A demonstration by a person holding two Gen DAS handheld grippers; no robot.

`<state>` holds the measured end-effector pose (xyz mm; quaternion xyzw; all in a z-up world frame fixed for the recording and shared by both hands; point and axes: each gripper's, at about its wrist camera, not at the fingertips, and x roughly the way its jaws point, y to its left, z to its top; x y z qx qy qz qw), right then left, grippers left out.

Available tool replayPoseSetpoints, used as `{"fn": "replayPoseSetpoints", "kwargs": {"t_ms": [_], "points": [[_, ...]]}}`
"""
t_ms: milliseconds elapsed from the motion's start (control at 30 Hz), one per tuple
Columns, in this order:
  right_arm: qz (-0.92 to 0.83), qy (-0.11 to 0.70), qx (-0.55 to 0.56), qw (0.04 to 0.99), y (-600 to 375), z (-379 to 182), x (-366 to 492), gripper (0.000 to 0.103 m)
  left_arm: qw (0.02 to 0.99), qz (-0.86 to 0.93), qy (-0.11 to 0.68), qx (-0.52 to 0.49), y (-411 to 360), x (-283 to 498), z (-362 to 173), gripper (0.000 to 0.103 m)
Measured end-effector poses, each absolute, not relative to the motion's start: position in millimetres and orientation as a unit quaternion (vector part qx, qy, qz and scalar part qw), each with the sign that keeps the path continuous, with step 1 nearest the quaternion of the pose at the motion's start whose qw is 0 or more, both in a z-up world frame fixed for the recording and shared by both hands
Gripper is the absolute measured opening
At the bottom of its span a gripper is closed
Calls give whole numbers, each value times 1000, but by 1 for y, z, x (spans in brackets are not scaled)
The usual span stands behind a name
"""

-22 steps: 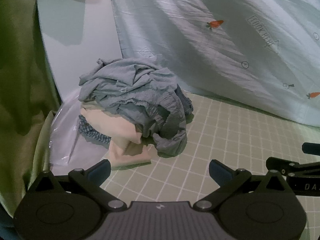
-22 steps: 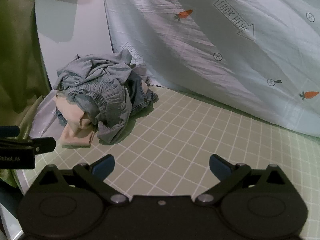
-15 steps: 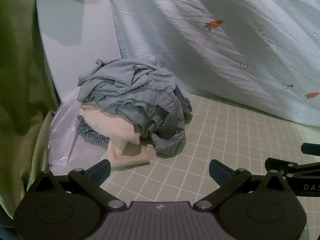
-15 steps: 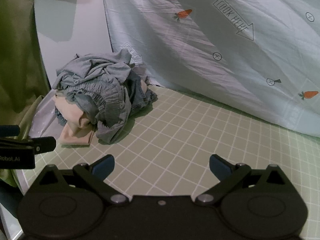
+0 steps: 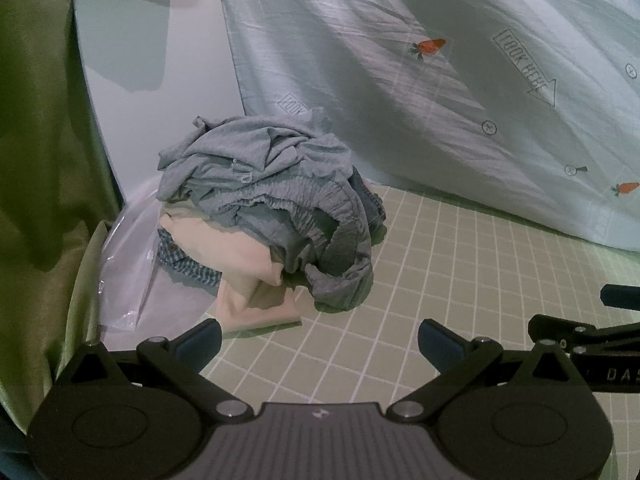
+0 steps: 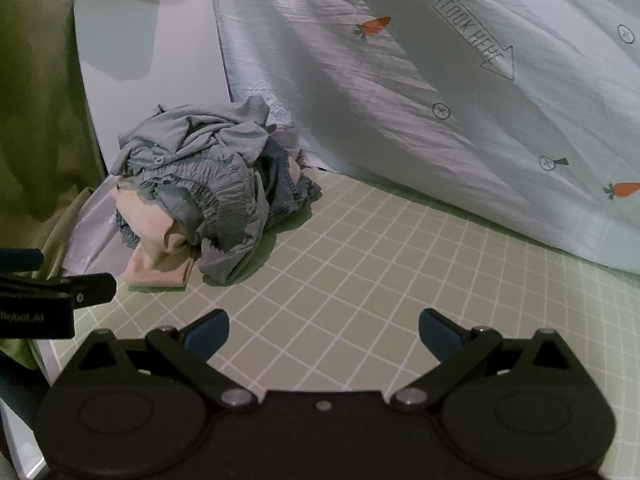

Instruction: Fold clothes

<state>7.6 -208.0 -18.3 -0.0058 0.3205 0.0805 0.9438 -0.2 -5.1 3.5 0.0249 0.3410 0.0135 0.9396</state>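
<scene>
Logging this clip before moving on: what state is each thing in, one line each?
Left claw: open, empty, above the grid mat.
Right claw: open, empty.
Crumpled grey-blue garment: unfolded, topping the pile.
Pale peach cloth: bunched, under the grey one.
Blue checked fabric: mostly buried.
Green grid-patterned mat: flat.

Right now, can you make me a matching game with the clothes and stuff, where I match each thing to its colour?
Things:
1. crumpled top garment on the pile
2. soft folded cloth low in the pile
3. carrot print on the hanging sheet
4. gridded mat

Colours:
A. orange
B. pale green
C. grey-blue
D. peach

Pairs: 1-C, 2-D, 3-A, 4-B
</scene>
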Motion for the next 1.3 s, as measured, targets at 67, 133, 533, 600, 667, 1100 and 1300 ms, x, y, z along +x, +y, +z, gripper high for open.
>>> {"fn": "replayPoseSetpoints", "kwargs": {"t_ms": [67,133,533,600,667,1100,1300], "points": [[79,321,-5,944,-208,-19,7,102,940,12,341,25,-4,-1,3,103],[79,322,-4,944,-208,-19,8,102,940,11,340,25,-3,-1,2,103],[75,326,2,942,-211,-19,10,102,941,9,339,24,-5,0,0,103],[75,326,3,942,-211,-19,10,102,941,8,339,23,-5,0,0,103],[74,325,4,943,-211,-20,10,102,940,8,339,23,-5,0,0,103],[76,324,3,943,-211,-22,8,102,941,6,338,22,-1,0,0,103],[77,327,1,942,-209,-23,9,102,941,6,338,24,-1,0,-1,103]]}}
